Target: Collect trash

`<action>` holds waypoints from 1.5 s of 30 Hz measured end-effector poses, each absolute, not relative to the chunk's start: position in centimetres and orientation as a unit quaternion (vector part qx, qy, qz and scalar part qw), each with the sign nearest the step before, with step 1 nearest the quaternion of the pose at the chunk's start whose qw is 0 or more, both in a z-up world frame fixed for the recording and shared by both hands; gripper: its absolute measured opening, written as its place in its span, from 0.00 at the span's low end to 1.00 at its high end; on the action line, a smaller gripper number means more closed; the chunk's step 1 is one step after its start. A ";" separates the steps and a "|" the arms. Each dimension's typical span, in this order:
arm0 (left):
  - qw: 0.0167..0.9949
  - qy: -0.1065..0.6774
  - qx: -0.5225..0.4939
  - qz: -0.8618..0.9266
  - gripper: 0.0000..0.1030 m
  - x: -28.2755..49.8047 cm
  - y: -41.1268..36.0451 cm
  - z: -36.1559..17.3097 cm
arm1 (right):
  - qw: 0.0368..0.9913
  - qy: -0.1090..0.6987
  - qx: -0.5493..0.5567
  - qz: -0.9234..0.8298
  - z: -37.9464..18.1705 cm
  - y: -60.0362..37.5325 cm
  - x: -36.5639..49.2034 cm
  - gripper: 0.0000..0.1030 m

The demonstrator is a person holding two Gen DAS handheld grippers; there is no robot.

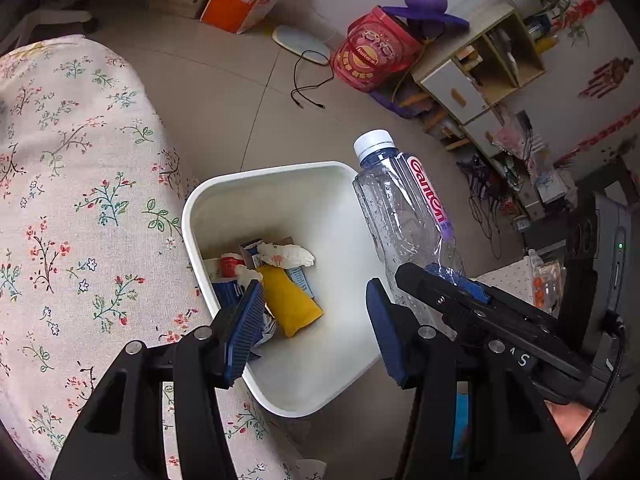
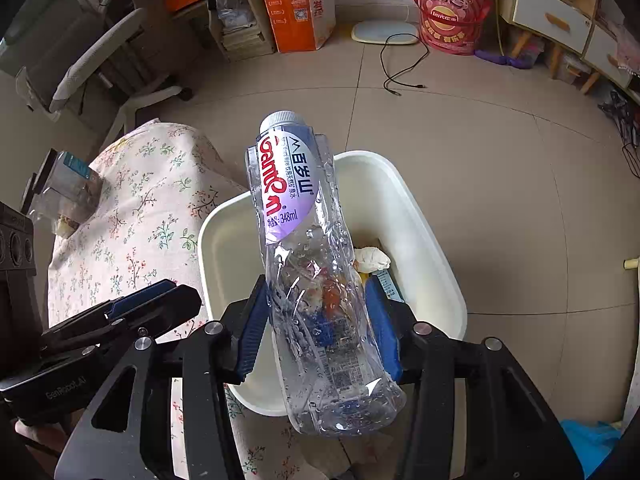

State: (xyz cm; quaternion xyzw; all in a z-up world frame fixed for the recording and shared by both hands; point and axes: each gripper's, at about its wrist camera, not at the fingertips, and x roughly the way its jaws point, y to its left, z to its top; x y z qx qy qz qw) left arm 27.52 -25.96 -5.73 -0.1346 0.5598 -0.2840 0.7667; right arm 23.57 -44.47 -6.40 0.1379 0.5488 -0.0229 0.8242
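Right wrist view: my right tongs (image 2: 316, 328) clamp a crumpled clear water bottle (image 2: 308, 264), cap pointing away, over the white bin (image 2: 432, 248) ahead. Beside them, my left tongs (image 1: 316, 320) gape empty above the bin's wrappers (image 1: 280, 280).

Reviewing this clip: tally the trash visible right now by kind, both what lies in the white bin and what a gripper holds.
Plastic bottle, clamped in the right gripper over the white bin: 1
Yellow wrapper in the bin: 1
Crumpled white tissue in the bin: 1
Small cartons and packets in the bin, partly hidden: at least 3
Total: at least 6
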 end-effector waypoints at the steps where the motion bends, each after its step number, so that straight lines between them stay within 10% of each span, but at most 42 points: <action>1: 0.766 0.561 -0.136 -0.281 0.51 27.7 -25.7 -5.8 | 0.822 0.552 0.139 -0.026 -6.7 -44.6 23.8 0.44; 9: 0.766 0.564 -0.149 -0.269 0.51 28.1 -23.8 -5.9 | 0.818 0.556 0.141 -0.035 -7.8 -44.9 25.2 0.48; 12: 0.767 0.563 -0.152 -0.268 0.51 28.1 -23.3 -5.6 | 0.817 0.560 0.128 -0.046 -7.9 -44.6 25.3 0.75; 30: 0.833 0.509 -0.065 -0.207 0.51 23.9 -19.4 0.1 | 0.901 0.424 0.090 0.007 1.9 -40.4 17.8 0.74; 45: 0.907 0.398 -0.023 -0.134 0.79 10.4 -10.6 5.3 | 0.937 0.346 0.034 -0.023 5.4 -32.3 5.3 0.92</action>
